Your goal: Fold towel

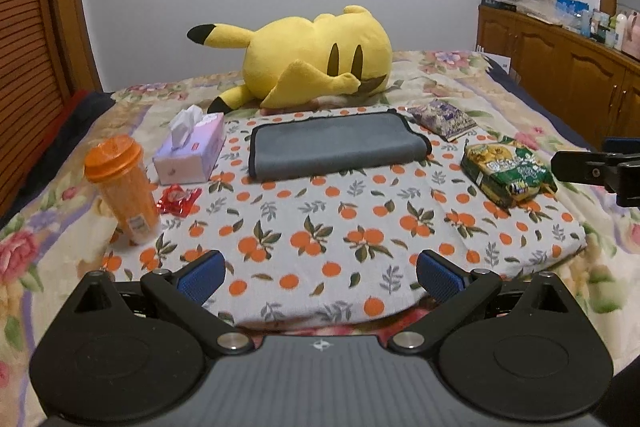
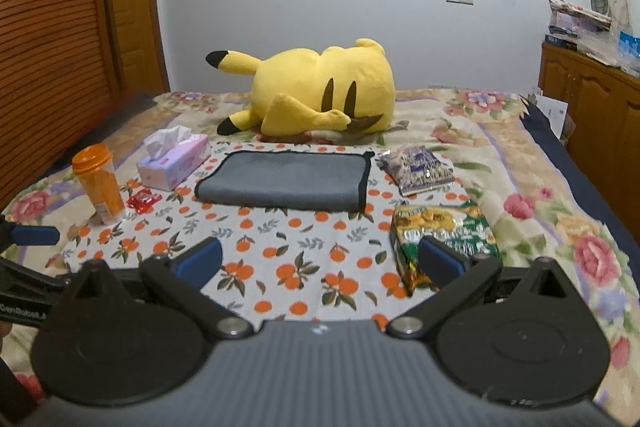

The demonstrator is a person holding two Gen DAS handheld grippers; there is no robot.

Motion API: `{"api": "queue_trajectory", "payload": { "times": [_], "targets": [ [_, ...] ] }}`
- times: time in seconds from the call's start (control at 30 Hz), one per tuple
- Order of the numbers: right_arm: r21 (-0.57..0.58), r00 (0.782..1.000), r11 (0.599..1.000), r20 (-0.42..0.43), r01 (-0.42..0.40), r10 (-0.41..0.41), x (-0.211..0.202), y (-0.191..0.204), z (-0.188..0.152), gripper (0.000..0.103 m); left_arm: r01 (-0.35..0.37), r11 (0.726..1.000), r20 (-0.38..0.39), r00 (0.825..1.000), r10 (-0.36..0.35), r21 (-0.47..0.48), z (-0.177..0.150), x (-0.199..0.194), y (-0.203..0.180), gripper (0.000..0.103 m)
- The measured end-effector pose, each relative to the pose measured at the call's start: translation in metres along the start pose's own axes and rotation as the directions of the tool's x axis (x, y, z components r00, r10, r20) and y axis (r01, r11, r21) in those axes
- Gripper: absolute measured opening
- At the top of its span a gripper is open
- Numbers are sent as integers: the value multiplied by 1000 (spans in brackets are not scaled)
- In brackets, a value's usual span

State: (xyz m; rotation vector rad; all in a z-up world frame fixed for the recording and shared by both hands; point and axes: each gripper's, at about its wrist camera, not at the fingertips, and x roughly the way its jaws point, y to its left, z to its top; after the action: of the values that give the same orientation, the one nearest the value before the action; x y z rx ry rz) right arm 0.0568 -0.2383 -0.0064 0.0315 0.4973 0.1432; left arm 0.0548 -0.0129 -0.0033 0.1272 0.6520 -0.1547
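Note:
A grey towel [image 1: 334,143] with a black hem lies folded flat on the far part of an orange-print cloth [image 1: 320,227] on the bed; it also shows in the right wrist view [image 2: 282,179]. My left gripper [image 1: 320,277] is open and empty, held above the cloth's near edge, well short of the towel. My right gripper [image 2: 320,261] is open and empty, also back from the towel, with its right finger over a green snack bag [image 2: 444,235]. The right gripper shows at the right edge of the left wrist view [image 1: 600,167].
An orange bottle [image 1: 122,187], a tissue box [image 1: 192,149] and a red wrapper [image 1: 180,199] sit left of the towel. A purple packet [image 1: 442,119] and the green snack bag [image 1: 506,171] sit right. A yellow plush [image 1: 316,57] lies behind. Wooden cabinets [image 1: 560,67] stand right.

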Motion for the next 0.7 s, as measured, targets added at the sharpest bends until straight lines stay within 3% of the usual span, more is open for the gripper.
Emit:
{"api": "queue_trajectory", "payload": {
  "times": [0.7],
  "targets": [
    [19, 1000, 1000, -5, -1, 1, -16, 5, -36, 103, -24, 1000, -9, 1000, 24, -10, -30, -14, -6, 103]
  ]
}}
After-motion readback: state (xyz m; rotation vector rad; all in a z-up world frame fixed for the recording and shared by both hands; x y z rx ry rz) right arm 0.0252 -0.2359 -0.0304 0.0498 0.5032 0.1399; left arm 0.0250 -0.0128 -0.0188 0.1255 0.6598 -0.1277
